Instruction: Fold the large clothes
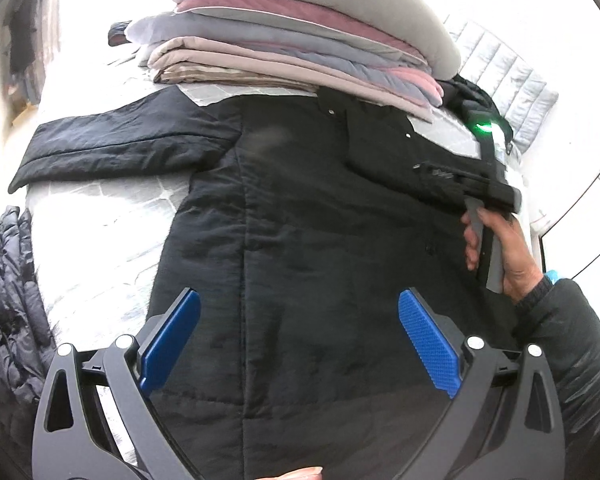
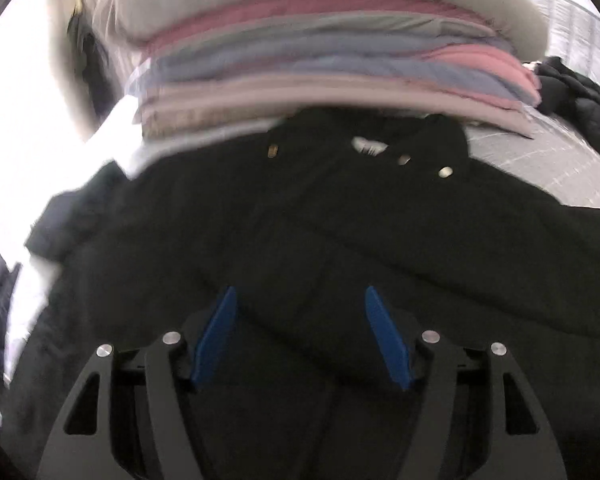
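Observation:
A large black padded coat [image 1: 300, 208] lies spread on the quilted bed, one sleeve [image 1: 115, 144] stretched out to the left. My left gripper [image 1: 300, 320] is open above the coat's lower body, blue pads [image 1: 171, 336] wide apart and empty. The right gripper shows in the left wrist view as a black tool [image 1: 472, 180] in a hand at the coat's right side, over a folded-in part. In the right wrist view the right gripper [image 2: 300, 320] is open over the black coat [image 2: 300, 220], collar snaps [image 2: 444, 172] ahead. The view is blurred.
A stack of folded bedding [image 1: 291, 40], grey, pink, lilac and beige, stands at the coat's collar end. A dark puffer garment [image 1: 7, 308] hangs at the bed's left edge. A light quilted garment [image 1: 508, 76] and another black garment [image 2: 580, 100] lie at the far right.

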`<state>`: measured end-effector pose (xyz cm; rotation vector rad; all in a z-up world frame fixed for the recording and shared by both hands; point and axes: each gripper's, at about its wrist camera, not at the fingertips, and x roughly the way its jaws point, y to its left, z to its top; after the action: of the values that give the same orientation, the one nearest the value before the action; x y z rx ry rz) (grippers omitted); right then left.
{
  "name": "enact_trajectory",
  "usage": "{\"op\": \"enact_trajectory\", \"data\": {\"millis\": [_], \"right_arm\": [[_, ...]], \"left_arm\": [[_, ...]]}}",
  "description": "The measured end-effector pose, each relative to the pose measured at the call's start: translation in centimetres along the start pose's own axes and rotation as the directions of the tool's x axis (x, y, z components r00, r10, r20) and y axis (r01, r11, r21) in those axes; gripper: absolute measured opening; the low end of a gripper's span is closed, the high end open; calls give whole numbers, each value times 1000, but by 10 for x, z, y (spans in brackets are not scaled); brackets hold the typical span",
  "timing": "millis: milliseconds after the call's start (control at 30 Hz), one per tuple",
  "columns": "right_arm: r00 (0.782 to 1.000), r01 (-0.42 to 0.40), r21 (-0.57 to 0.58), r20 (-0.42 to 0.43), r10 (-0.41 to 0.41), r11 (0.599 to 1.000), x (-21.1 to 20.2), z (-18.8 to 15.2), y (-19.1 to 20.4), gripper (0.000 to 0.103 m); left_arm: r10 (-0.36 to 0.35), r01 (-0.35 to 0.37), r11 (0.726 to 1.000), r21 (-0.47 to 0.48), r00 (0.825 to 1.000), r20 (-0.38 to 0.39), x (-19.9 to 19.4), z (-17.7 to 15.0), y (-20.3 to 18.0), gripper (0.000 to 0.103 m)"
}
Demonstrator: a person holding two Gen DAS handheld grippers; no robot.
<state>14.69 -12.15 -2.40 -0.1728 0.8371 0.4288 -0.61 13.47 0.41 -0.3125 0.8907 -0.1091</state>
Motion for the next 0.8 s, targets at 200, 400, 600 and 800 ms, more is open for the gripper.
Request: {"op": "enact_trajectory", "data": {"millis": [200,400,600,800], "right_arm": [[969,149,318,143,-203,936,-51,16,-84,86],[980,172,603,-27,-196,779,-32,-41,-200,73],[993,0,474,106,-57,881,-69,-33,-118,81],[966,-256,357,142,219,899,-99,-52,3,86]], "left_arm": [[2,-2,1000,-24,1000,17,-7,1,10,96],[51,-50,998,-47,998,23,-4,5,26,96],[76,-68,983,-168,996,44,-4,18,74,96],[57,-34,934,-357,997,55,14,46,152,96]]}}
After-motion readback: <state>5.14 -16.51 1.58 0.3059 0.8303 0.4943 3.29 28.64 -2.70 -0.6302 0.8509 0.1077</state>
